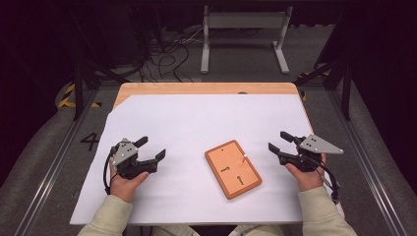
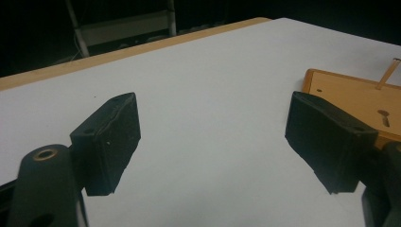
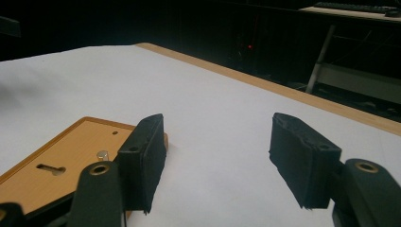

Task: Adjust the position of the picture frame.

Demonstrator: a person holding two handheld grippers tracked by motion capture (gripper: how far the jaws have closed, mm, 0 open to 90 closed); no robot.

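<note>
An orange wooden board point(image 1: 233, 168) with two keyhole slots lies flat on the white sheet point(image 1: 196, 123), between my hands. A thin peg point(image 1: 244, 158) stands near its right edge. My left gripper point(image 1: 150, 148) rests at the left of the sheet, jaws open with nothing between them. In the left gripper view the board point(image 2: 350, 97) lies beyond the right-hand jaw. My right gripper point(image 1: 281, 141) rests to the right of the board, open and empty. The right gripper view shows the board point(image 3: 61, 161) behind the left-hand jaw, with a small metal stud point(image 3: 102, 154) on it.
The white sheet covers most of a wooden table point(image 1: 206, 88). Dark floor, cables point(image 1: 167, 59) and a white metal frame point(image 1: 243, 34) lie beyond the far edge. Rails point(image 1: 54, 162) run along both sides of the table.
</note>
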